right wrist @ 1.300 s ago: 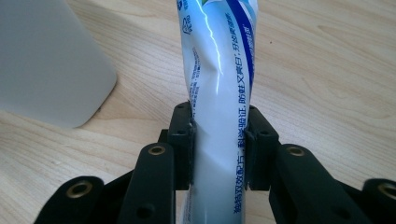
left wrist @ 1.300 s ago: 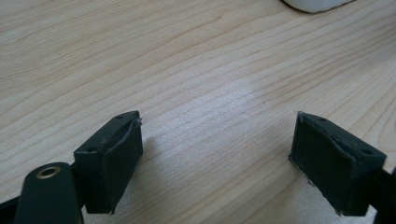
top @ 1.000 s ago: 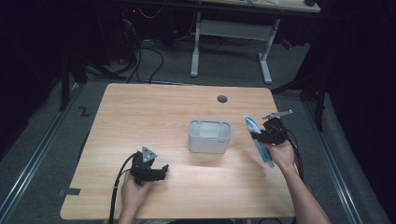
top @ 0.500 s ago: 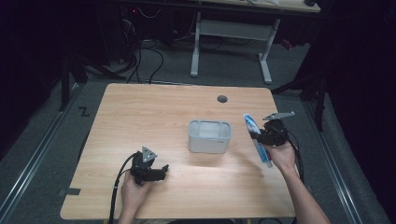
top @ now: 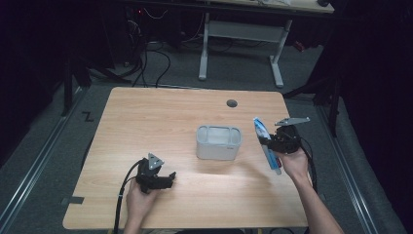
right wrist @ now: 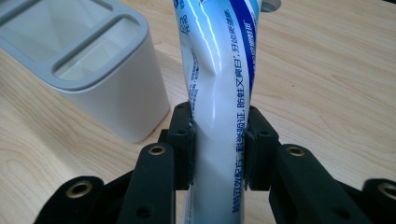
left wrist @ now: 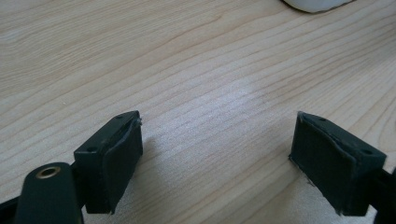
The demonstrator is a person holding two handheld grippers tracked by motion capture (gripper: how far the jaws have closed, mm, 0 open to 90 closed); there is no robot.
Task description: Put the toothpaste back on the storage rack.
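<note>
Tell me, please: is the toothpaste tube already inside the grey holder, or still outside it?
Outside. The right gripper is shut on the toothpaste tube, holding it beside the grey holder, whose two compartments look empty.

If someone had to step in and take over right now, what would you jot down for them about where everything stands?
Right gripper: shut on the toothpaste tube, gripping it mid-body, held above the table just right of the grey holder.
Left gripper: open, holding nothing, low over bare wood at the near left.
Holder: upright at the table's middle, two open compartments on top; nothing visible inside.
Done: tube picked up.
Left, most likely: carry the tube over the holder and lower it into a compartment, then release.
</note>
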